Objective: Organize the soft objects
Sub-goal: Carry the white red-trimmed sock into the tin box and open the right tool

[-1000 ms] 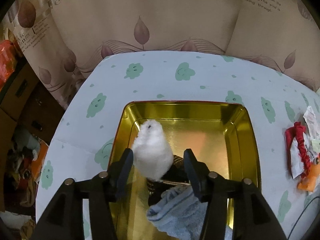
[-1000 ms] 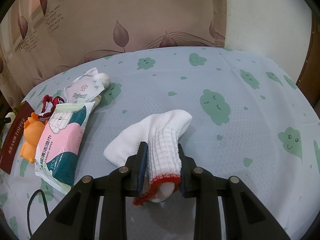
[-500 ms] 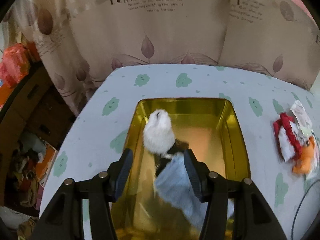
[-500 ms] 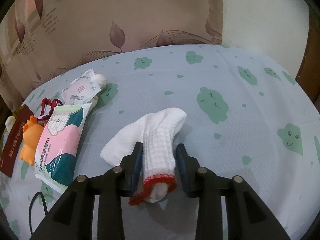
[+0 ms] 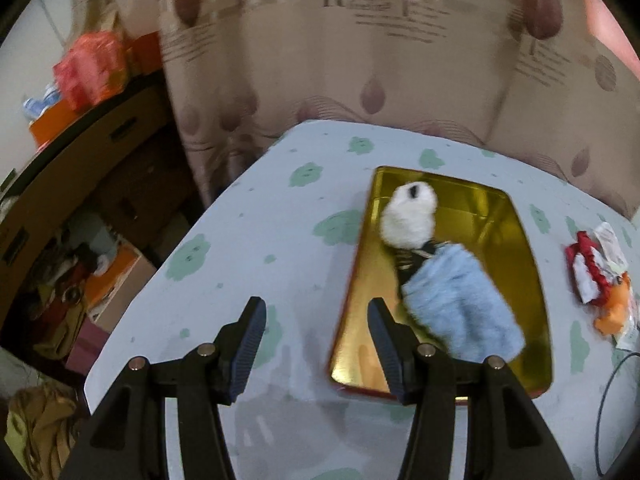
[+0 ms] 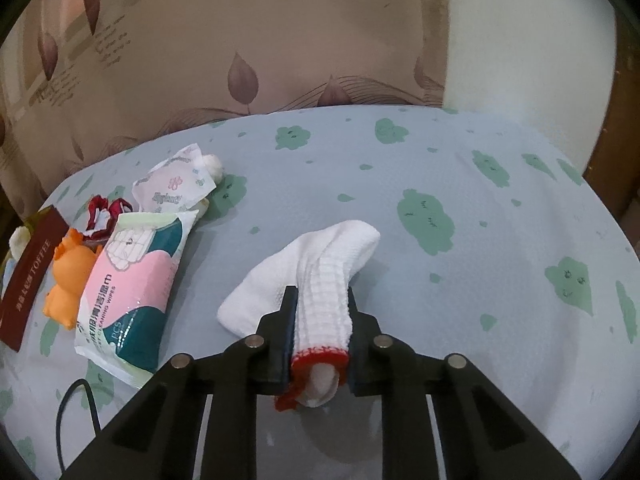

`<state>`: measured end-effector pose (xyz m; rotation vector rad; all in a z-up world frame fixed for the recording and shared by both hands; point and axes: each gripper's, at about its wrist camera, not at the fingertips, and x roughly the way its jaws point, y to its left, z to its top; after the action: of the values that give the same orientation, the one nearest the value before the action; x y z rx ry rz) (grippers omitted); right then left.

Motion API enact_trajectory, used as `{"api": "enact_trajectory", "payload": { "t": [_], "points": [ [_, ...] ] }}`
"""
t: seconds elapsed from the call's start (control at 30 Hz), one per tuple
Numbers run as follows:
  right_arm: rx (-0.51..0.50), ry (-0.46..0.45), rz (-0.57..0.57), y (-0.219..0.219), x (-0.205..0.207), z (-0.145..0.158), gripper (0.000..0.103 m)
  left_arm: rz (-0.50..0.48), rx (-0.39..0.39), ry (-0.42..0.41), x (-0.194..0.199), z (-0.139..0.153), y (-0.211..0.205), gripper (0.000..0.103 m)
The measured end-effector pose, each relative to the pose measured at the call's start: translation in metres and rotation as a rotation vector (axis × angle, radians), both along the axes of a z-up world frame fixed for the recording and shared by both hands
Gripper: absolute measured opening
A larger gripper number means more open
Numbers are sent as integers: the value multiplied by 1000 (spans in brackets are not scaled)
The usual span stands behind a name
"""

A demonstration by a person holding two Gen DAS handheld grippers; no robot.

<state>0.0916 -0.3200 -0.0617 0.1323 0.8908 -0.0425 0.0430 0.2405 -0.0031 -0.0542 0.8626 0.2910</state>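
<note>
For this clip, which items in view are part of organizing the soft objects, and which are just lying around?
Part of the job:
- white sock, clamped in the right gripper
- gold tin
- white fluffy toy and blue cloth, both in the tin
- left gripper, open and empty

Lying about:
- wet wipes pack
- orange toy
- toffee box
- black cable

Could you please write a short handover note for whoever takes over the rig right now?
Left gripper: open, empty, beside the gold tin.
Right gripper: jaws just closed on the white sock, which lies on the table.
Done: white fluffy toy and blue cloth are in the tin.
Left: move the sock to the tin. Orange toy, wipes pack and red-and-white item lie outside it.
</note>
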Motion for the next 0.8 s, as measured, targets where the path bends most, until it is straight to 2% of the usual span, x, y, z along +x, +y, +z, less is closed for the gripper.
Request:
{"api": "enact_trajectory", "payload": {
  "t": [0.2,0.37,0.53,0.7,0.8],
  "points": [
    [-64,-29,-39,11,-11,29,17,76,26,3,-12,-11,21,54],
    [-62,-87,0,34,-17,70,17,143,32,-10,-22,-16,41,57],
    [-3,-99,145,88,-11,93,17,168,-17,4,-22,-21,53,57],
    [69,-56,302,153,0,89,17,182,-36,-3,-24,-22,60,57],
    [74,-41,391,195,4,84,17,177,-51,5,-23,-24,61,57]
  ]
}}
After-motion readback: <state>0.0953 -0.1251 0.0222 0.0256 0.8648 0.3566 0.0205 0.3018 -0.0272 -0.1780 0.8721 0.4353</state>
